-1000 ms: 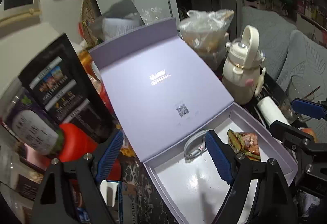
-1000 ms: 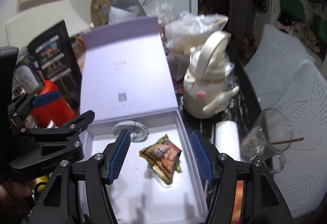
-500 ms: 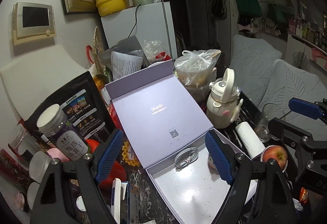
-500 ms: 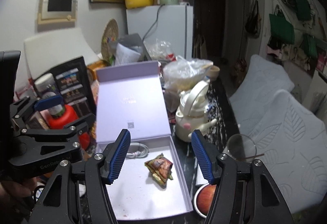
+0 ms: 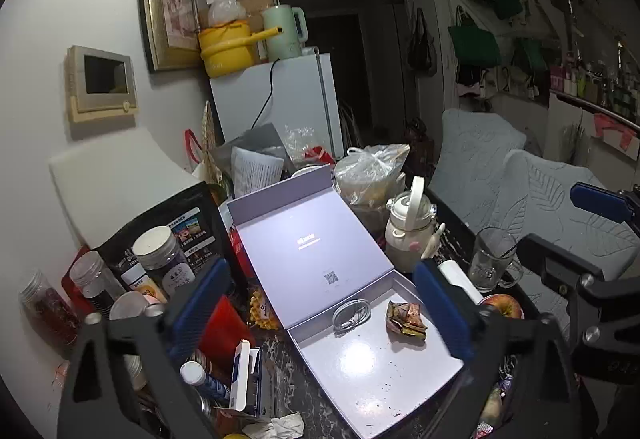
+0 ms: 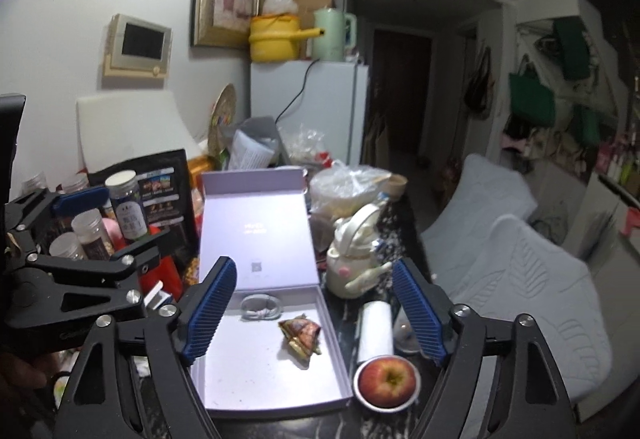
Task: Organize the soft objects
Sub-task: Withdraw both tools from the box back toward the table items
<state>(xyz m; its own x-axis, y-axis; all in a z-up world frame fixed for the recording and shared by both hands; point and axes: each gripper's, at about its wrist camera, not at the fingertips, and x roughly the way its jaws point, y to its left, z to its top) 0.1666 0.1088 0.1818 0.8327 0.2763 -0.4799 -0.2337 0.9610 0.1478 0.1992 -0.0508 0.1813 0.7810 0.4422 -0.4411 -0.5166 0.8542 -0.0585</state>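
An open lilac box (image 5: 432,387) (image 6: 332,363) lies on the cluttered dark table, its lid leaning back. Inside it lie a crumpled snack packet (image 5: 405,321) (image 6: 301,333) and a coiled white cable (image 5: 352,317) (image 6: 262,307). My left gripper (image 5: 320,313) is open and empty, held well above and in front of the box. My right gripper (image 6: 314,313) is open and empty, also raised above the box. Each gripper shows at the edge of the other's view.
A white kettle-shaped bottle (image 6: 354,259), a paper roll (image 6: 374,331), an apple in a bowl (image 6: 387,379) and a glass (image 5: 490,259) stand right of the box. Jars (image 5: 158,259), a black bag and a red bottle crowd the left. A grey sofa (image 6: 520,279) lies to the right.
Both grippers have pulled up and back from the box, so the view is wider. The packet and cable stay in the box. Both jaws stay open.
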